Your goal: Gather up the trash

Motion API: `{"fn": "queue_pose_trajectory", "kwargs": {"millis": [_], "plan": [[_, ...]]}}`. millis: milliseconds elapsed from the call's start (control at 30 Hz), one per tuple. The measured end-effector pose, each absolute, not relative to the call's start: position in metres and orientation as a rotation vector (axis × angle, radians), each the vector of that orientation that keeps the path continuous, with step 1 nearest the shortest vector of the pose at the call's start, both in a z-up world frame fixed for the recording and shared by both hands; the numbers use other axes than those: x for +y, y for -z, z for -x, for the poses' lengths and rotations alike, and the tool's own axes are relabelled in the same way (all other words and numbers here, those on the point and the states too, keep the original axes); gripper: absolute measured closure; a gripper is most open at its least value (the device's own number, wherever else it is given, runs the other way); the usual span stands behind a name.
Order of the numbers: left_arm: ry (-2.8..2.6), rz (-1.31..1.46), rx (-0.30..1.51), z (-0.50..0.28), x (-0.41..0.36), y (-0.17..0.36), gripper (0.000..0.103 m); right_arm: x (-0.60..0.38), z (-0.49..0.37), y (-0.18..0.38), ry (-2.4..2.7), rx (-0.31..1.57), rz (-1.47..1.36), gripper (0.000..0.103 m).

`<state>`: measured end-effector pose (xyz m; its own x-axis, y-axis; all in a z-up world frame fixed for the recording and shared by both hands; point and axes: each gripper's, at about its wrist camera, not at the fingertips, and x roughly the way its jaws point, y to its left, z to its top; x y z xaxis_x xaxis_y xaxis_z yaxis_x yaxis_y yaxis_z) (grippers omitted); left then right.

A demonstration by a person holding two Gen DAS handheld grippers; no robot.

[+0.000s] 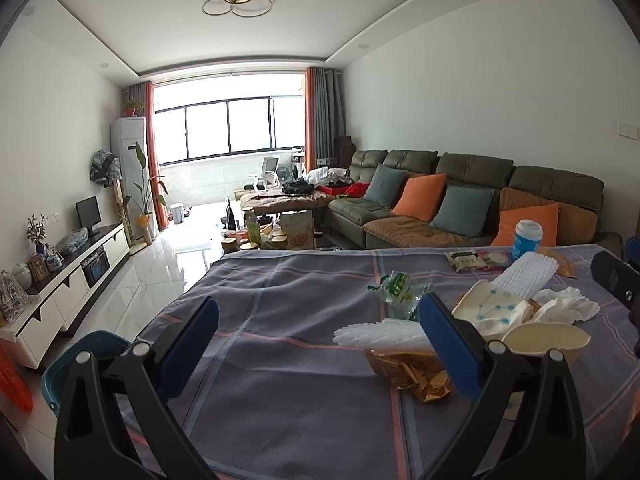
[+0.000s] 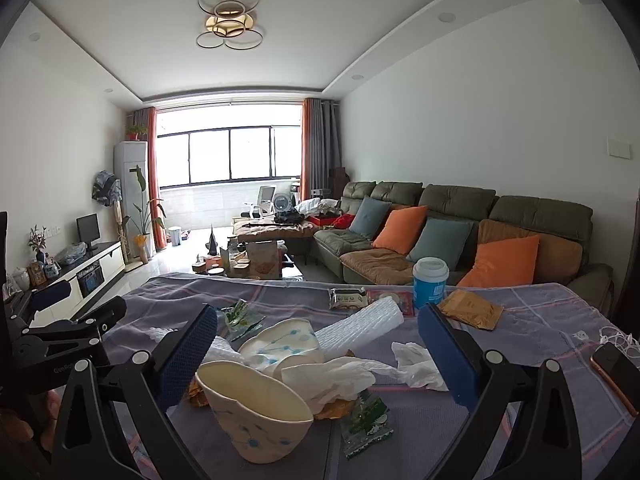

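Now both claws gape wide and empty. Between the right gripper (image 2: 318, 354) fingers lies the crushed cream paper cup (image 2: 256, 416) with white tissue (image 2: 332, 376); lower squarely, pinching the rim. The left gripper (image 1: 318, 346) hovers near the gold foil wrapper (image 1: 408, 372).

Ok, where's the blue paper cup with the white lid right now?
The blue paper cup stands upright at the table's far edge, right of centre in the right wrist view, between the red-edged packet and the brown wrapper.

green sofa (image 2: 460, 216) with orange and blue cushions, far ahead; phone (image 2: 616, 376) on checked tabletop (image 2: 540, 320), right of the tool; tv cabinet (image 1: 76, 280) far left; ring ceiling lamp (image 2: 230, 26) overhead.
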<state>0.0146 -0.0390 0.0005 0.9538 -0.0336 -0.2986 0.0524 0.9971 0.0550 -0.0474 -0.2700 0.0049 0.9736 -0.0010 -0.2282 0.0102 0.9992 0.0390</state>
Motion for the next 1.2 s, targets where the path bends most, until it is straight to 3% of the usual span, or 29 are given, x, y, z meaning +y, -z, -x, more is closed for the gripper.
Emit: {"fn": "queue_pose_trajectory", "kwargs": {"millis": [1200], "plan": [[0.079,-0.022,0.199,0.020,-0.028,-0.012,0.003,-0.261,0.056,0.000,0.014,0.221,-0.043,0.004]]}}
